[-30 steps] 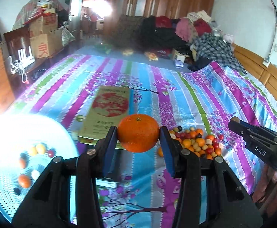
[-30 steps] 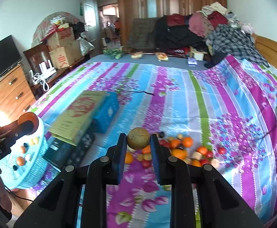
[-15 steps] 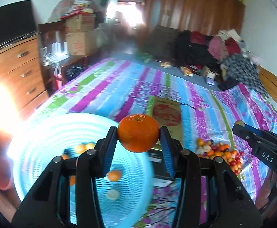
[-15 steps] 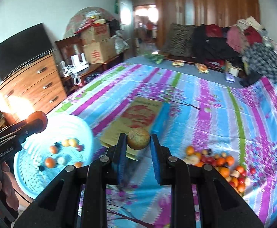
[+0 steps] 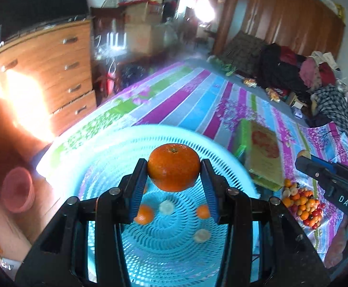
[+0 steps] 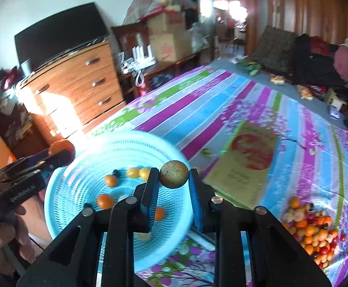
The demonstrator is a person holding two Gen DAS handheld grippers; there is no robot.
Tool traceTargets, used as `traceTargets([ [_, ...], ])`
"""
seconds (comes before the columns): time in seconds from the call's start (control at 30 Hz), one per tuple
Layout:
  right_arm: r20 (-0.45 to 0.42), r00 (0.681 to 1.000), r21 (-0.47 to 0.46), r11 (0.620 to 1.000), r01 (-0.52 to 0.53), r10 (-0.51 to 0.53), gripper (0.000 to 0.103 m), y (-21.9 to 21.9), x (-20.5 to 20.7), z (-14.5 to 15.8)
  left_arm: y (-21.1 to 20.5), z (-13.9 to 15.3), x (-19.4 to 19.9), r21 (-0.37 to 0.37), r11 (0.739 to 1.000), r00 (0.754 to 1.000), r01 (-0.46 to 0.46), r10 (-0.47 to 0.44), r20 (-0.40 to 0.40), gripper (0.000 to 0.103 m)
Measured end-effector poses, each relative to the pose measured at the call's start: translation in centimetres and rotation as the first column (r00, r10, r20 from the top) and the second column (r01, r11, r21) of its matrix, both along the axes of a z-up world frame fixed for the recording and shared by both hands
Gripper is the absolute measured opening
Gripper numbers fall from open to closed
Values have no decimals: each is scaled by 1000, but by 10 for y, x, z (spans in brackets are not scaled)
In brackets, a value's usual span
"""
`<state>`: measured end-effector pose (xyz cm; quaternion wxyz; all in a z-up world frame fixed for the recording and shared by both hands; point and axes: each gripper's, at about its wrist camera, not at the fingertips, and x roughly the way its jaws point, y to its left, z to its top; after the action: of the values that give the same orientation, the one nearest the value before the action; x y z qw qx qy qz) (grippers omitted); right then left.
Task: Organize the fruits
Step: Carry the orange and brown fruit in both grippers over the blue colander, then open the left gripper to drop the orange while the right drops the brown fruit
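Observation:
My left gripper is shut on a big orange, held over the light-blue slotted basket. Several small fruits lie on the basket floor. In the right wrist view my right gripper is shut on a brownish-yellow round fruit, hanging above the right rim of the same basket. The left gripper with its orange shows at the left edge there, with a hand below it. A pile of mixed small fruits lies on the striped bedsheet at lower right.
A flat yellow-and-red box rests on the bed between basket and fruit pile. A wooden chest of drawers stands left of the bed, a pink bowl sits on the floor, and clothes are heaped at the far end.
Both grippers swung left, away from the fruit pile, and now hang over the blue basket. Each still holds its fruit.

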<state>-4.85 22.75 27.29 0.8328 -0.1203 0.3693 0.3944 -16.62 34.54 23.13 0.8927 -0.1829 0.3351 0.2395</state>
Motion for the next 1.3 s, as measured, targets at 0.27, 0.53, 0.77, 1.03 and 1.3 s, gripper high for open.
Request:
traceTargets([
  [0.27,-147,986,-51,995,-91,83,28,41,3,-35,21,-35,-3,-85,996,995,-11,3,-102,46],
  [0.53,-257,961,-115,984,-139,106,28,56,6,-73,31,-68,-6,-193,981,977,-24,-18,-215,46],
  [0.77,-316,942,-169,971,-168,108,28,66,11,-100,30,-83,-5,-224,974,964,-18,-42,-263,46],
  [1.03,-342,934,-203,963,-177,99,28,68,11,-119,35,-89,-3,-240,971,957,-18,-53,-286,46],
  [1.3,-345,934,-202,964,-175,97,28,66,11,-120,36,-91,1,-242,970,955,-19,-55,-292,46],
])
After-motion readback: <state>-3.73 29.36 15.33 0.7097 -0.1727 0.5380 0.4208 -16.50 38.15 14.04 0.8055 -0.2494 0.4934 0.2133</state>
